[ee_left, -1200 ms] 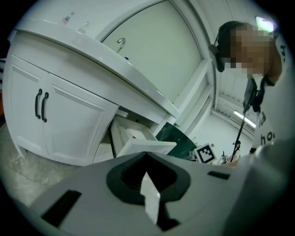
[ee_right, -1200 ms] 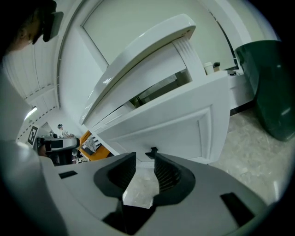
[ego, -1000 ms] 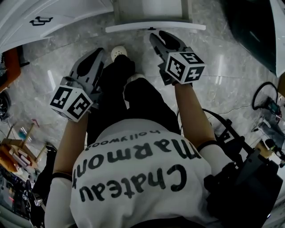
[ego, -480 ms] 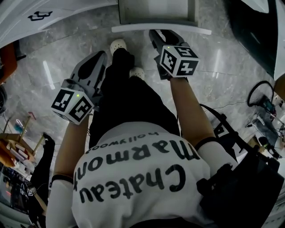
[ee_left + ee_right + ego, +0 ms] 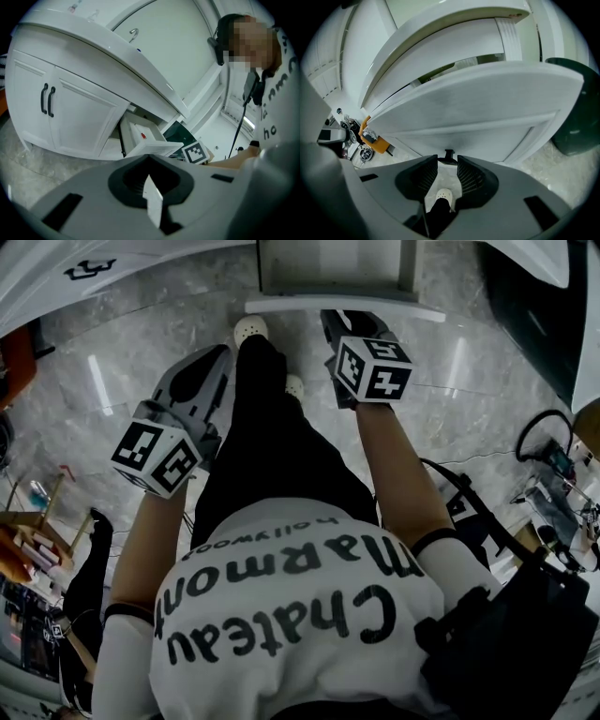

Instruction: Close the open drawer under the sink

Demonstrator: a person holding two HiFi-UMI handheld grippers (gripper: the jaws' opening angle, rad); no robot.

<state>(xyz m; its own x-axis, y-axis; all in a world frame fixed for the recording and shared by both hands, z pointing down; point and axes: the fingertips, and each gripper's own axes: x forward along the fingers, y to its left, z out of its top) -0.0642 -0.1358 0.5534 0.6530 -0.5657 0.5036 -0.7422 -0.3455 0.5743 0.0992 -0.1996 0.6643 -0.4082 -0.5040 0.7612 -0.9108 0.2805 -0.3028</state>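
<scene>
The open white drawer sticks out from the vanity at the top of the head view, its front panel facing me. In the right gripper view that panel fills the frame, with a small black handle low on it. My right gripper is just in front of the handle. Its jaws are closing, and nothing is pressed between the ribbed pads. My left gripper hangs back to the left, shut and empty. From it I see the drawer pulled out, a small red item inside.
The white vanity has cupboard doors with black handles left of the drawer. A dark bin stands on the floor to its right. My feet in white shoes stand on the marble floor below the drawer. Cables and clutter lie at the sides.
The right gripper has come closer to the drawer front and tipped further down. The drawer sits lower in the head view. The left gripper has hardly moved.
</scene>
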